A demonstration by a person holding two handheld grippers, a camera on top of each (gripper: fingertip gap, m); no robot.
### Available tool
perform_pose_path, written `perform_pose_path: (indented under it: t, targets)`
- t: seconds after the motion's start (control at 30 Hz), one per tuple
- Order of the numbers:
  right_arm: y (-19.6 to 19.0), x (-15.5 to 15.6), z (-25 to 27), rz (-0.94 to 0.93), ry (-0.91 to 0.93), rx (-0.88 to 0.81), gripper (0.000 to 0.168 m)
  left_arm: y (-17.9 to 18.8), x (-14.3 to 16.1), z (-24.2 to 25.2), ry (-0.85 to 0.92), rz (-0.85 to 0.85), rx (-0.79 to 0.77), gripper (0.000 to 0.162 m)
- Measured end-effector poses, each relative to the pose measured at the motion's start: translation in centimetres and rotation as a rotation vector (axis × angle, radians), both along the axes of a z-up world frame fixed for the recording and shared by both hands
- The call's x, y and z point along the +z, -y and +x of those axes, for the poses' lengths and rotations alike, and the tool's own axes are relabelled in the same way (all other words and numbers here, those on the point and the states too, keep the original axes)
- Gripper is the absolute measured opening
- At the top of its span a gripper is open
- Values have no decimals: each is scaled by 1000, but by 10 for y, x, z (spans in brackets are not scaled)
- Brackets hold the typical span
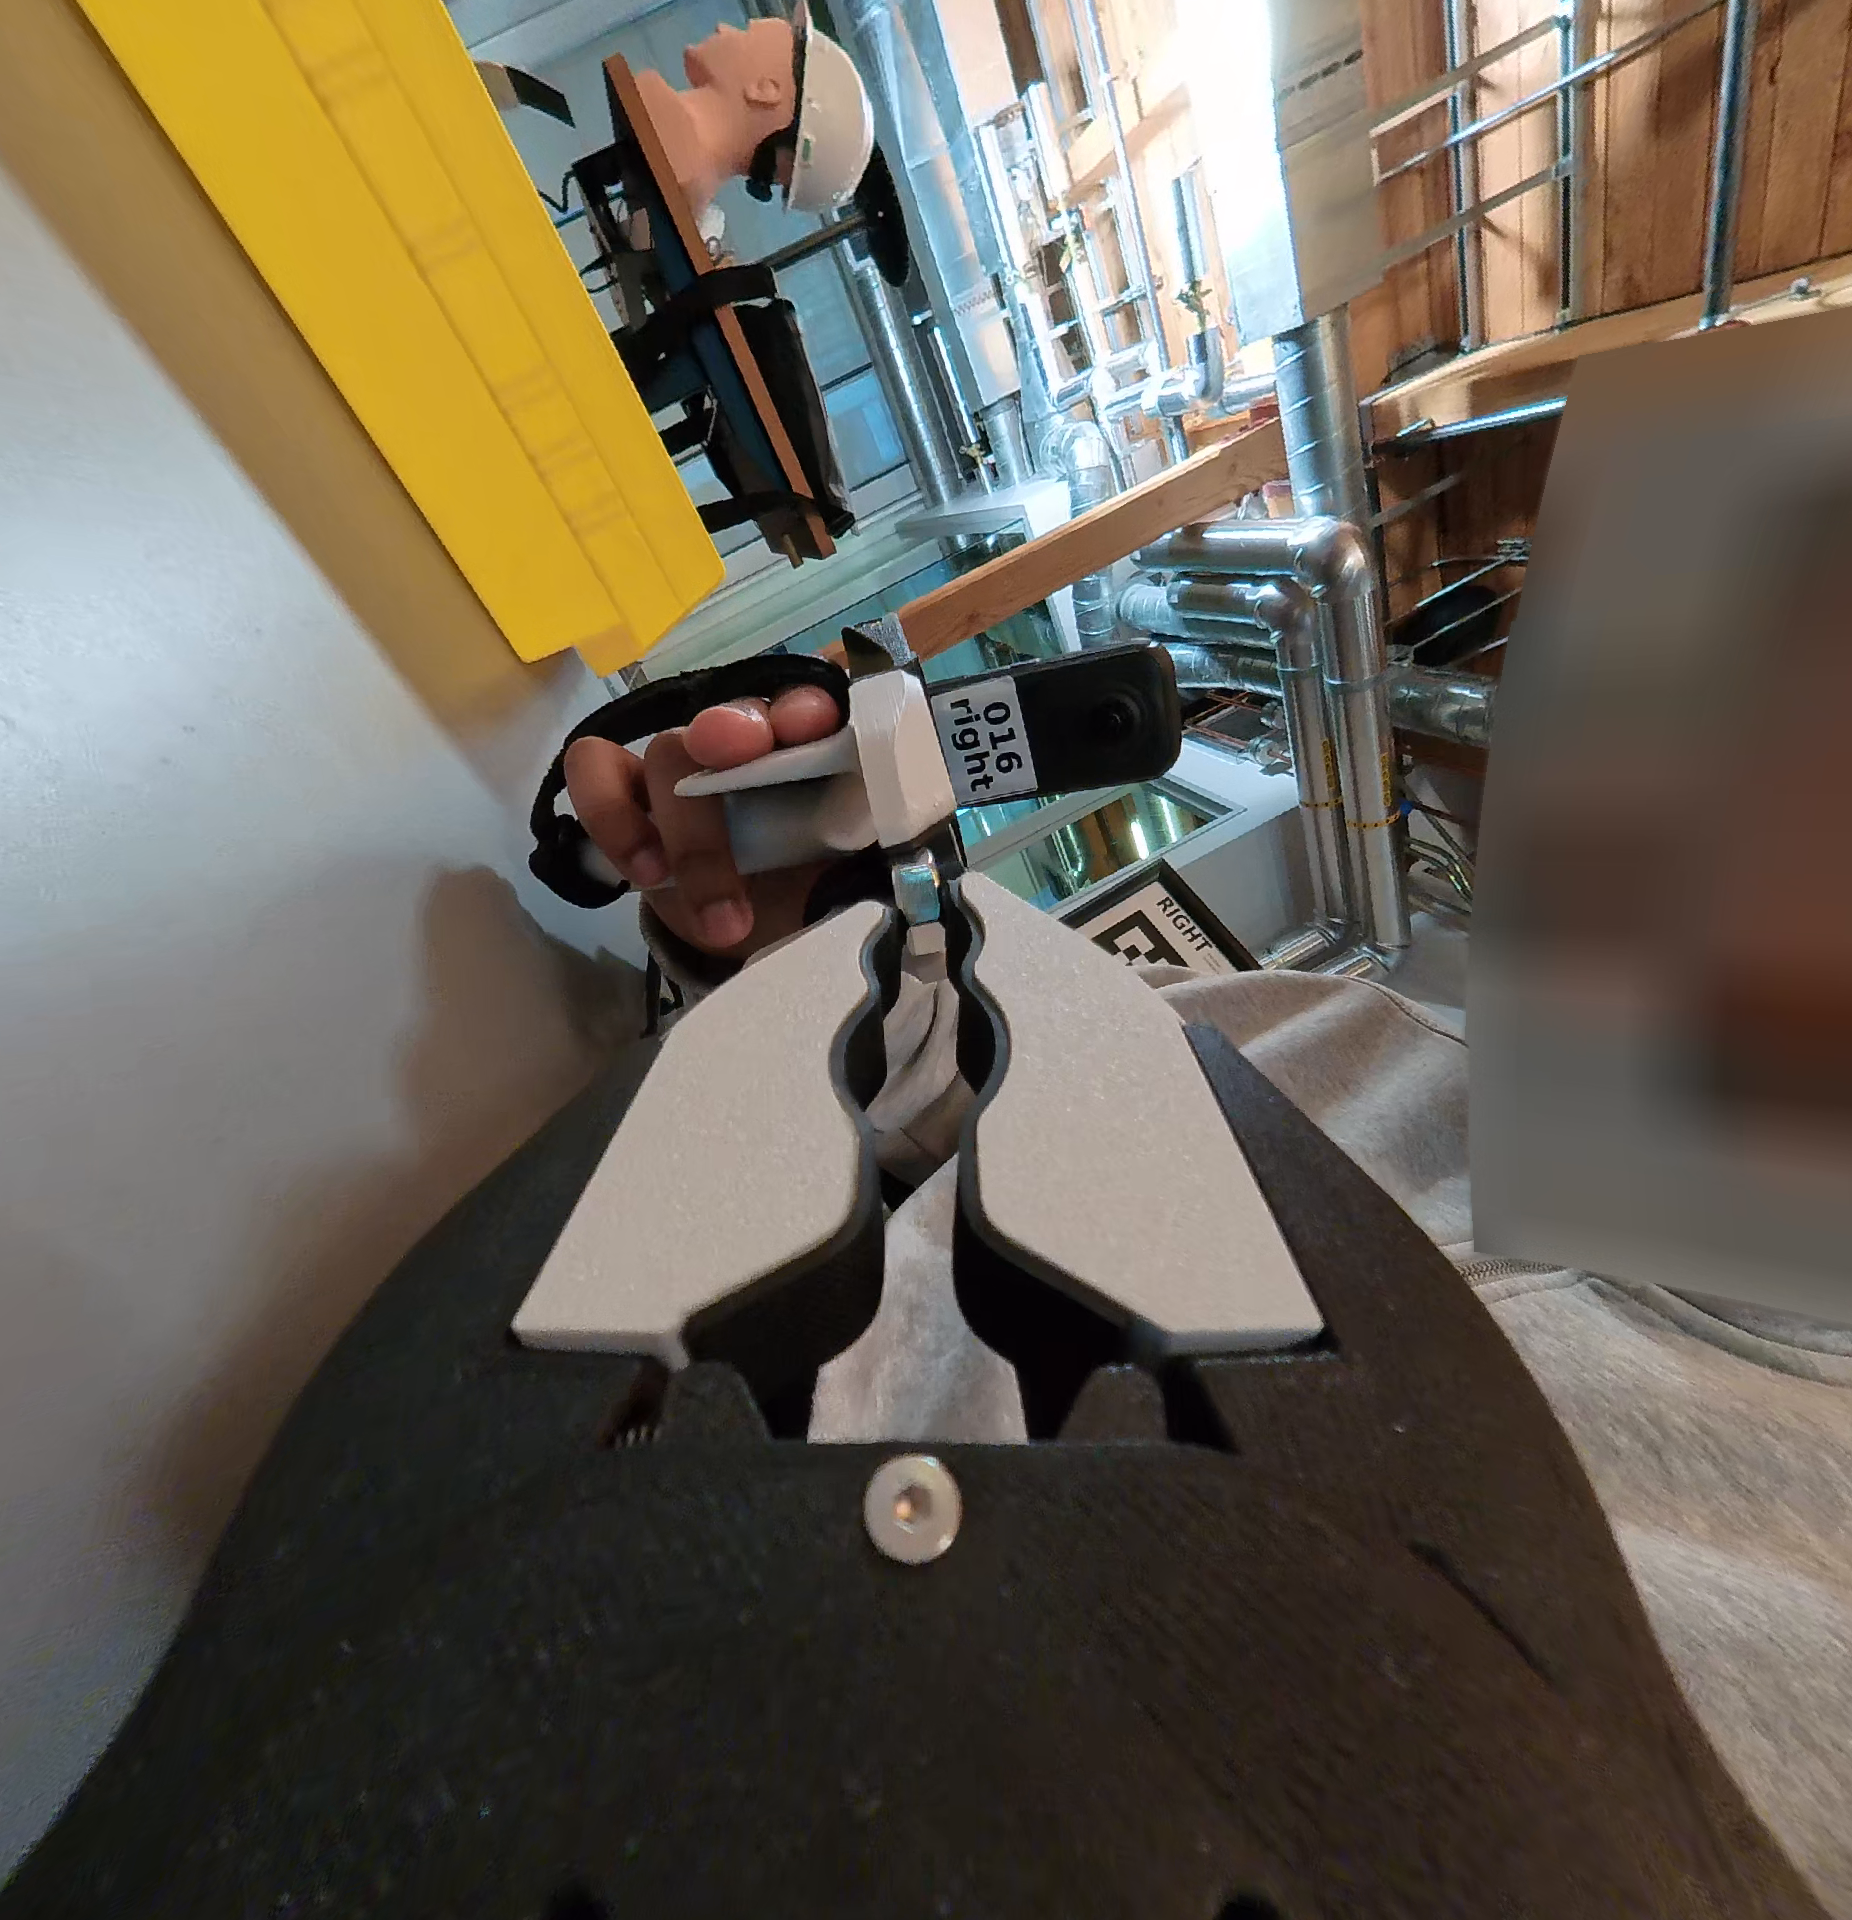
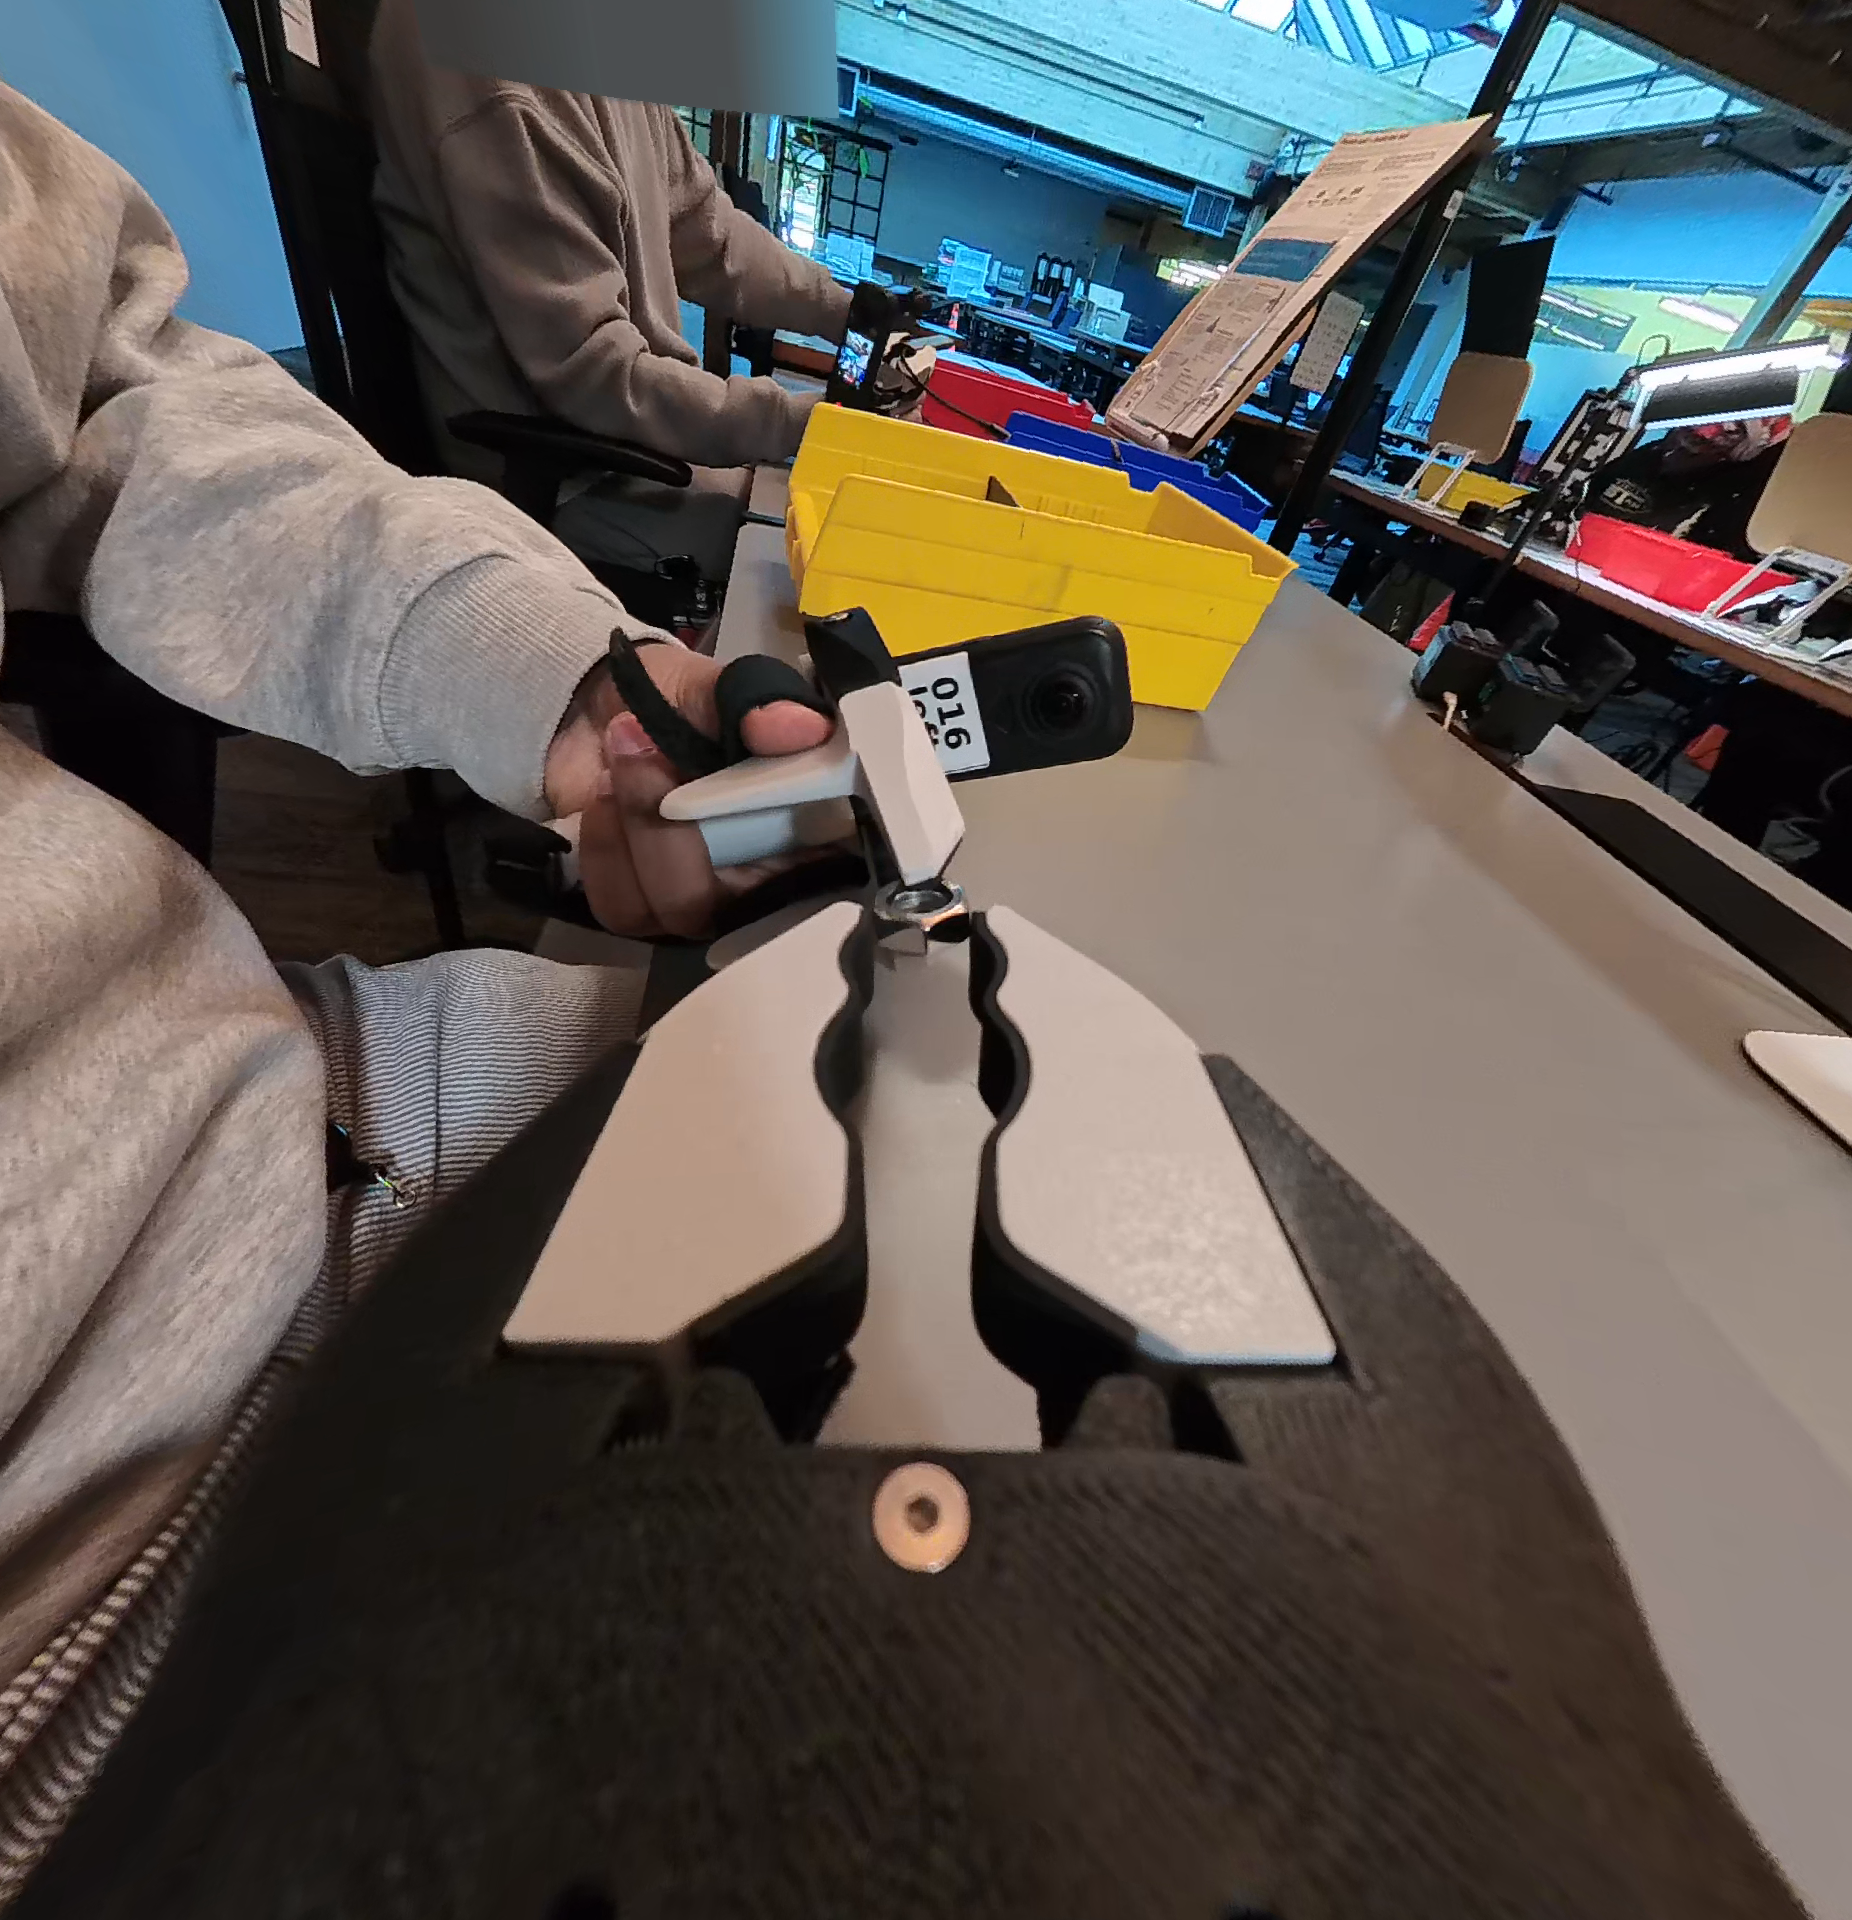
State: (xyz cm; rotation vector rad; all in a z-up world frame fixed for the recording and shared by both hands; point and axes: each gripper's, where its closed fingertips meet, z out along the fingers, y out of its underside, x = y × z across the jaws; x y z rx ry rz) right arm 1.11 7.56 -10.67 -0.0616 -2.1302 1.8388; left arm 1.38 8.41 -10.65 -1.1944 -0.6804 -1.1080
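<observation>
The left tool [image 1: 927, 902] and right tool [image 2: 920, 923] meet tip to tip above the near edge of the surface [image 2: 1421, 1039], and a small steel hex nut [image 2: 917, 898] sits right where they meet. The right tool is narrowed to about the nut's width, with the nut lying between its tips and seemingly touching both. The left tool is just as narrow. From its own camera the nut and a second bright metal bit [image 1: 928, 941] just under it sit at its tips, but I cannot tell whether its pads actually press on either. The nut is silvery and shiny, its bore facing up in the right wrist view. By my reckoning it is light, rigid and slick, so it could easily pivot or pop out if pinched on its corners. Two opposite flats, squarely between the pads, look like the safest hold. A hand [image 1: 673, 821] in a grey sleeve squeezes the right tool's trigger. A yellow bin [image 2: 1005, 561] stands farther back on the surface, well apart from the tools, and a second person [image 2: 589, 260] sits beyond it.
</observation>
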Motion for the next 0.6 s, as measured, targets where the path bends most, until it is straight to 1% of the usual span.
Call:
perform_pose_path:
  t: [0.37, 0.5, 0.6]
  targets:
    - [-1, 1, 0, 9, 0, -7, 17, -1, 1, 0, 3, 4, 0, 10]
    - [-2, 1, -2, 6, 8, -17, 17, 0, 2, -2, -1, 8, 12, 15]
    - [-4, 2, -5, -1, 16, -29, 17, 1, 2, -3, 4, 8, 18, 15]
